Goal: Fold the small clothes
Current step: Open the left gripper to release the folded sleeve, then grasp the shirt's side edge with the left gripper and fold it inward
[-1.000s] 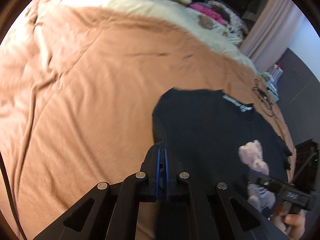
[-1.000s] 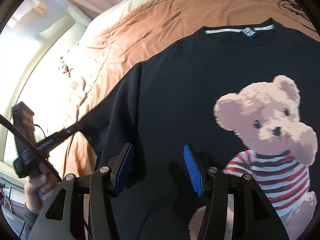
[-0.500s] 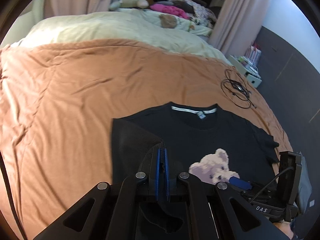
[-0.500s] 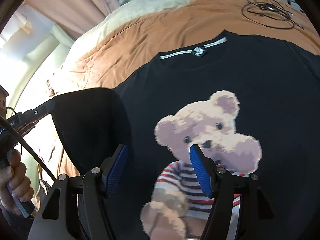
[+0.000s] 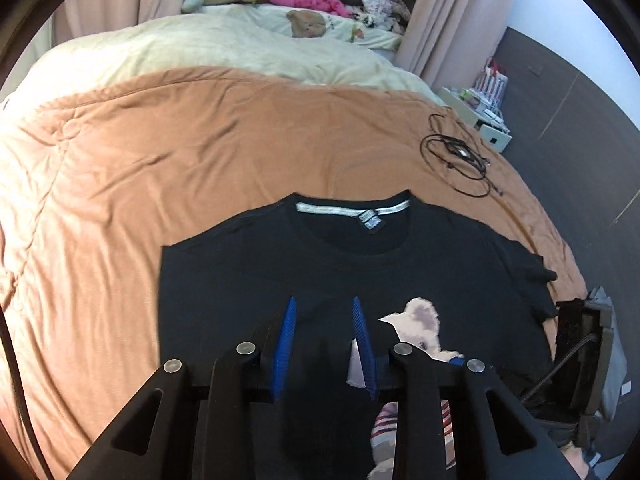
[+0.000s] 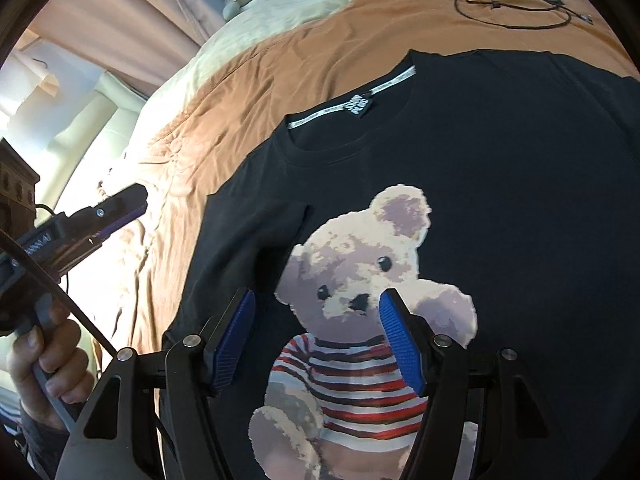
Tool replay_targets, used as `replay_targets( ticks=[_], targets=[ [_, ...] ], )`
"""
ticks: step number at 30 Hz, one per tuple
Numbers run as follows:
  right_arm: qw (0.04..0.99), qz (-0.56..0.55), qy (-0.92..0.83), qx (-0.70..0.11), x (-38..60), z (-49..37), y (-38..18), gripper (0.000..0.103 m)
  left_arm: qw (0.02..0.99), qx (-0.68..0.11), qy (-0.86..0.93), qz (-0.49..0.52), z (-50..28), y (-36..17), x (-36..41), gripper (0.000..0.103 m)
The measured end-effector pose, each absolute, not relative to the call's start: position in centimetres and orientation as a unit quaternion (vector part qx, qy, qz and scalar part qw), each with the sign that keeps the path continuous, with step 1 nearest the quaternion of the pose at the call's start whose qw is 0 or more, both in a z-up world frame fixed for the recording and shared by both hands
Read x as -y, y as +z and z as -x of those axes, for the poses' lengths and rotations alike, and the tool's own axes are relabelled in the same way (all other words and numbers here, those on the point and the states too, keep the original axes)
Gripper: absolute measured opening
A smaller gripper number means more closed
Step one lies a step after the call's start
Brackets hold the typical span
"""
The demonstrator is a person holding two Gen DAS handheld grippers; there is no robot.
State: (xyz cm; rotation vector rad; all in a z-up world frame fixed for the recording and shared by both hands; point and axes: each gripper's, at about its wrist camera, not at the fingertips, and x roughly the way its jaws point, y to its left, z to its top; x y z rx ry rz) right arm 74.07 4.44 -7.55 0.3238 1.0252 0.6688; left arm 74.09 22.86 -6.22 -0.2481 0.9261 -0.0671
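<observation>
A black T-shirt (image 5: 400, 264) with a teddy-bear print (image 6: 372, 280) lies face up on the orange duvet (image 5: 180, 168), collar away from me. Its left sleeve (image 6: 256, 232) is folded inward onto the chest, beside the bear's head. My left gripper (image 5: 324, 308) hovers over that folded part, its jaws opening with no cloth between the blue pads. In the right wrist view the left gripper (image 6: 136, 200) hangs above the duvet left of the shirt, held by a hand (image 6: 48, 368). My right gripper (image 6: 316, 304) stands open over the bear's face, holding nothing.
A coil of black cable (image 5: 456, 156) lies on the duvet beyond the shirt's right shoulder. A cream blanket (image 5: 200, 52), plush toys and a pile of clothes (image 5: 312, 0) fill the far end of the bed. The bed's right edge drops to a dark floor with a box (image 5: 494, 136).
The left gripper, shut on the left sleeve, carried it rightward over the shirt, then opened and let it go. The right gripper widened a little and moved over the bear print.
</observation>
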Motion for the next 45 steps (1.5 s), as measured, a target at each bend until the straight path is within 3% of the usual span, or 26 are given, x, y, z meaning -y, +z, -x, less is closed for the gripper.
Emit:
replay_targets(
  ticks=[12,24,27,28,31,35,42,43,45],
  targets=[
    [0.775,-0.183,0.341,-0.500,-8.2,-76.0,-9.7,0.062,0.870,-0.474,0.029,0.134,-68.8,-9.7,-29.3,0.032],
    [0.755,-0.170,0.335,-0.537,-13.3,-77.6,-12.2,0.045,0.847,-0.511,0.034,0.142,-62.8,-15.8,-32.6,0.032],
    [0.760,-0.171,0.323,-0.537,-13.6,-77.7,-12.3,0.029,0.845,-0.516,0.024,0.136,-61.7,-17.0,-32.5,0.032],
    [0.760,-0.168,0.319,-0.540,-13.7,-77.7,-12.2,0.015,0.846,-0.517,0.023,0.130,-61.4,-17.3,-32.4,0.032],
    [0.756,-0.172,0.316,-0.547,-13.7,-77.5,-12.0,0.004,0.850,-0.511,0.030,0.126,-61.2,-17.8,-32.5,0.031],
    [0.768,-0.154,0.309,-0.540,-13.2,-76.3,-10.9,0.003,0.852,-0.499,0.056,0.147,-61.5,-17.8,-33.6,0.016],
    [0.780,-0.130,0.289,-0.540,-12.6,-75.2,-9.8,0.004,0.854,-0.487,0.070,0.170,-60.4,-17.5,-34.8,0.016],
    [0.776,-0.133,0.295,-0.541,-12.7,-74.9,-9.7,0.006,0.854,-0.486,0.071,0.171,-60.3,-17.5,-34.7,0.016],
    [0.768,-0.141,0.313,-0.541,-13.3,-74.0,-9.4,0.022,0.854,-0.485,0.072,0.174,-60.1,-17.6,-34.8,0.016]
  ],
)
